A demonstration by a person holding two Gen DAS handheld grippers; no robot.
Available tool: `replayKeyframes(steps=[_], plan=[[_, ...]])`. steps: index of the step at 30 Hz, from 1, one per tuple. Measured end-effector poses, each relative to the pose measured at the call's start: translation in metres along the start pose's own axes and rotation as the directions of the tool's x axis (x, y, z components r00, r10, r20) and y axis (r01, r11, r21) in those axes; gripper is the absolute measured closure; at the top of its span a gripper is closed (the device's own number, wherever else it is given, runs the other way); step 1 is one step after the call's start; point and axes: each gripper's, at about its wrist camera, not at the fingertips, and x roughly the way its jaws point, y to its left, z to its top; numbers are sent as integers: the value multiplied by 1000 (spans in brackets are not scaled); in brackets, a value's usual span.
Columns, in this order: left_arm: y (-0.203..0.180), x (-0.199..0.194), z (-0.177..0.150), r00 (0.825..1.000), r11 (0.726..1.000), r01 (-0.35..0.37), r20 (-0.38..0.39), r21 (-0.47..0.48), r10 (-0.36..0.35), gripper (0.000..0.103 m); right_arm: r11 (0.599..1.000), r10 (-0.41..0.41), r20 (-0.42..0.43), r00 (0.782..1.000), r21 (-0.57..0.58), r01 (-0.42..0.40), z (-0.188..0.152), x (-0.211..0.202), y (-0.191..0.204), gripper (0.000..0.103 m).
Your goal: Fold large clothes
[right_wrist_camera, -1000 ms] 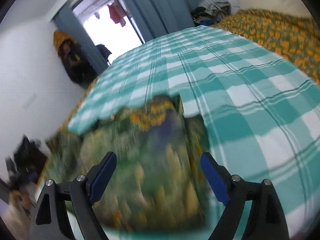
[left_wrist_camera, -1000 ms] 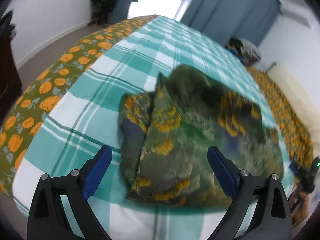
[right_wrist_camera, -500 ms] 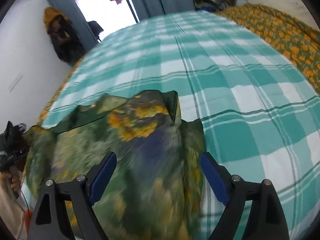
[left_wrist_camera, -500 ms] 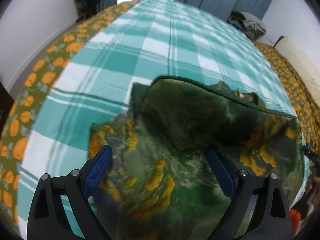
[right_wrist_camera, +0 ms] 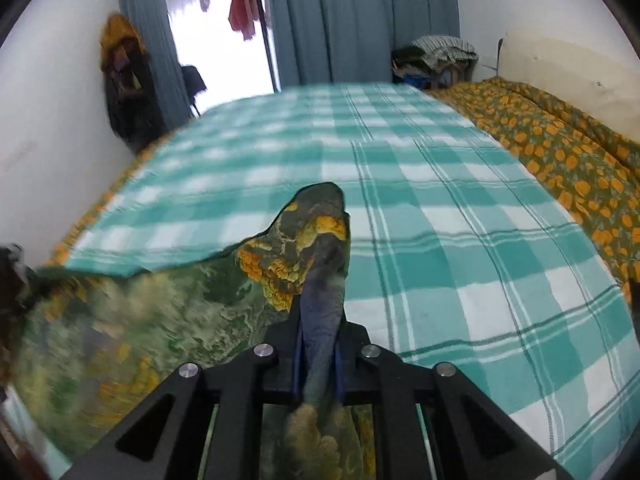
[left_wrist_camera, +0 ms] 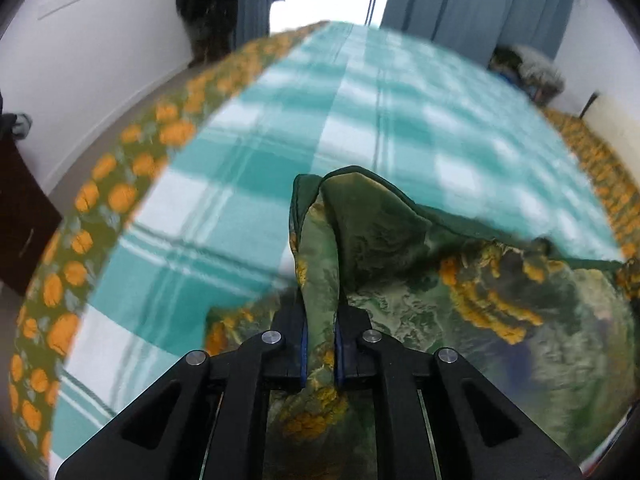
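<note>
The garment (left_wrist_camera: 472,292) is dark green cloth with an orange flower print, stretched above the bed between both grippers. My left gripper (left_wrist_camera: 319,320) is shut on its left corner, and cloth bunches up between the jaws. My right gripper (right_wrist_camera: 319,320) is shut on the other corner of the garment (right_wrist_camera: 168,320), which hangs away to the left in the right wrist view. The lower part of the cloth is blurred.
The bed carries a teal and white checked blanket (right_wrist_camera: 460,248) (left_wrist_camera: 256,184) over an orange flower-print sheet (right_wrist_camera: 560,152). Blue curtains (right_wrist_camera: 352,20) and an open doorway stand behind. A clothes pile (right_wrist_camera: 440,56) sits at the far right, a dark cabinet (left_wrist_camera: 20,224) at the left.
Both grippers were open over the folded garment on the bed. They have now shut on its corners and lifted it, and it spreads between them.
</note>
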Motion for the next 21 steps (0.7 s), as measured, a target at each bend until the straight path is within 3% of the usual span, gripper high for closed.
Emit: replayKeyframes(steps=[3,5,10,21], plan=[[4,39,-26,1000,1000,-4,-28,0,4,89,1000,-21,-123,992,12,23,-40,54,-2,91],[9,44,-41,999,999,31,25,-17,-31,88,1000,-5,-80,997,7,6,-62,65,-1,88],[24,44,-41,992,990,120,40,-76,-118,85,996,54,-7,998,72,-54,-73,61,-15,87],[20,42,-47,991,993,107,85,-57,-102,85,993,71,22,997,88,-73,-76,60,-13,87]])
